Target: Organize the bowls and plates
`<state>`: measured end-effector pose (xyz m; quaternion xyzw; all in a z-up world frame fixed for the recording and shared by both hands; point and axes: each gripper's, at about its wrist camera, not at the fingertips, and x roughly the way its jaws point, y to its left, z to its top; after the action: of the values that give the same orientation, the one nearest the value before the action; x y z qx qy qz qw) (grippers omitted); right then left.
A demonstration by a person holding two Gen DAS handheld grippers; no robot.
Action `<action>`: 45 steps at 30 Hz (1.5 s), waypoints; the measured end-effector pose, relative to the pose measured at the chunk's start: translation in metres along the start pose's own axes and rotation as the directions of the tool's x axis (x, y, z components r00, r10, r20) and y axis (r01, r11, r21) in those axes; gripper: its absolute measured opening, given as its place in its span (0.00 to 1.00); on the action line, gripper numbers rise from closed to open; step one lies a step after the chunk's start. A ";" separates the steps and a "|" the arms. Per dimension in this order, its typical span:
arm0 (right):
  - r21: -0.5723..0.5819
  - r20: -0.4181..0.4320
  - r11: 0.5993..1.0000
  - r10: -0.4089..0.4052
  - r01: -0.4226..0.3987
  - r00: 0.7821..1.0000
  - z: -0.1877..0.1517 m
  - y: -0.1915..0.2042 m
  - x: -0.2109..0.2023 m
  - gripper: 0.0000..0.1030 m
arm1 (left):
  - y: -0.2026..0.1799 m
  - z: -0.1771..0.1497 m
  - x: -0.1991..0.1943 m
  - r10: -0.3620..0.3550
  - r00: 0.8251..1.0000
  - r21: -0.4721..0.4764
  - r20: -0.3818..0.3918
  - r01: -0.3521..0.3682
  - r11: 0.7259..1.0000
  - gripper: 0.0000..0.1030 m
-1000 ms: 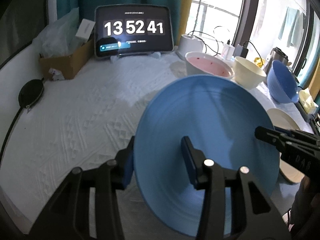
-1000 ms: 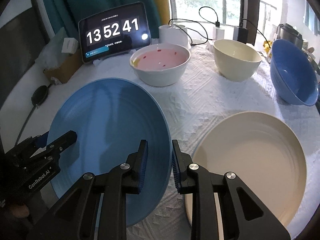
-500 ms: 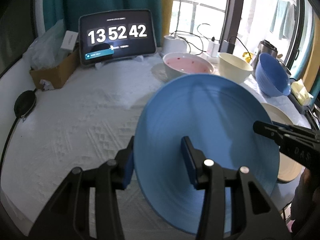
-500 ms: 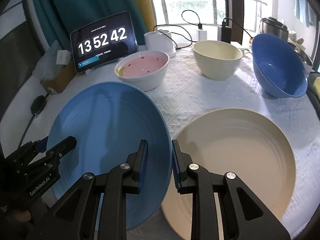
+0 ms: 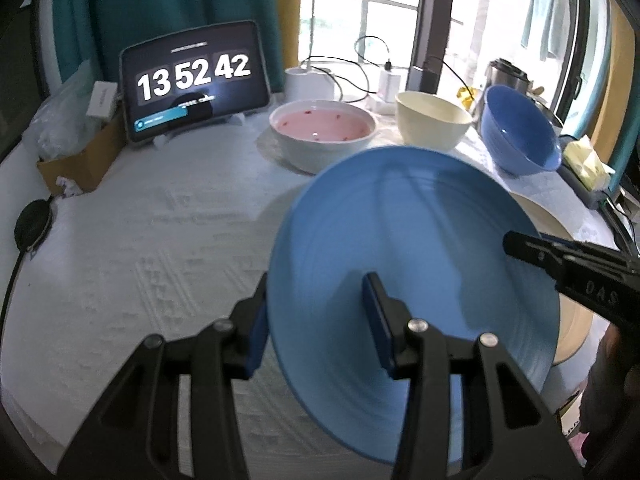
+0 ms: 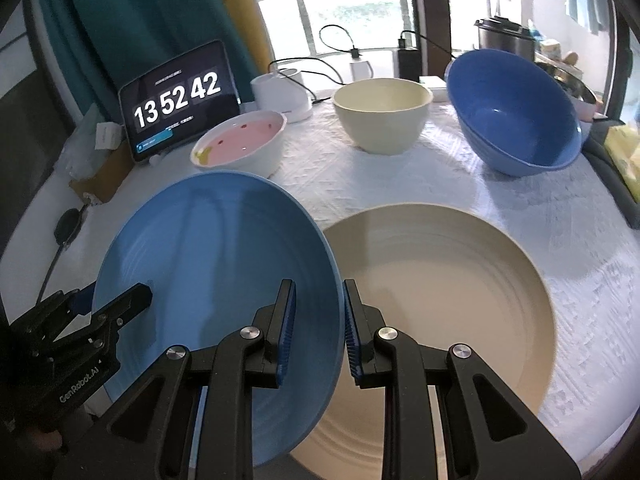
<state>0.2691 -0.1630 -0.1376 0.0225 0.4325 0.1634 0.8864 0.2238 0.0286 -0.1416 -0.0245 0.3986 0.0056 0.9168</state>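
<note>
A tablet (image 5: 195,80) reading 13 52 42 stands at the back of a table covered in a white textured cloth (image 5: 132,248). Beside it sits a cardboard box (image 5: 76,160) holding clear plastic bags. A white round appliance (image 6: 282,94), plugged-in chargers (image 6: 359,65) and what appears to be a rice cooker (image 6: 505,38) line the window side.

We see daylight pour through a tall window (image 6: 344,12) behind a teal curtain (image 5: 180,4); a white textured tablecloth (image 5: 132,240) covers the table, a clock tablet (image 5: 196,80) propped at back.
</note>
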 end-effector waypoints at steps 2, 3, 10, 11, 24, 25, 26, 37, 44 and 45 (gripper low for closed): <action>0.010 0.003 1.000 -0.002 0.002 1.000 -0.001 -0.006 -0.002 0.24 | -0.006 0.000 0.000 -0.002 1.000 0.009 -0.002 0.002 1.000 0.44; 0.015 0.004 1.000 -0.003 0.003 1.000 -0.001 -0.010 -0.003 0.24 | -0.010 0.001 0.001 -0.004 1.000 0.013 -0.003 0.004 1.000 0.44; 0.046 0.012 0.999 -0.008 0.007 1.000 -0.004 -0.032 -0.008 0.24 | -0.032 0.002 0.002 -0.012 1.000 0.044 -0.008 0.012 0.999 0.44; 0.049 0.012 0.999 -0.008 0.008 1.000 -0.005 -0.035 -0.009 0.24 | -0.035 0.003 0.002 -0.013 1.000 0.049 -0.009 0.013 0.999 0.44; 0.109 0.032 0.994 -0.025 0.021 0.999 -0.008 -0.074 -0.018 0.24 | -0.076 0.009 0.009 -0.038 0.999 0.108 -0.021 0.040 0.993 0.44; 0.115 0.034 0.993 -0.027 0.023 0.999 -0.008 -0.078 -0.019 0.24 | -0.079 0.010 0.010 -0.040 0.999 0.113 -0.022 0.042 0.993 0.44; 0.119 0.035 0.993 -0.029 0.024 0.999 -0.008 -0.081 -0.019 0.24 | -0.081 0.010 0.010 -0.041 0.999 0.117 -0.023 0.044 0.992 0.44; 0.162 0.047 0.986 -0.046 0.038 0.998 -0.009 -0.114 -0.023 0.24 | -0.109 0.016 0.022 -0.056 0.998 0.158 -0.043 0.062 0.986 0.44; 0.175 0.051 0.984 -0.040 0.031 0.998 -0.007 -0.122 -0.022 0.24 | -0.116 0.021 0.032 -0.049 0.997 0.162 -0.062 0.059 0.985 0.45; 0.173 0.052 0.984 -0.039 0.029 0.998 -0.007 -0.122 -0.022 0.24 | -0.116 0.021 0.034 -0.047 0.996 0.158 -0.072 0.058 0.986 0.45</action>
<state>0.2839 -0.2857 -0.1473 0.0962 0.4209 0.1094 0.8953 0.2664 -0.0868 -0.1476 0.0386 0.4279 -0.0515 0.9015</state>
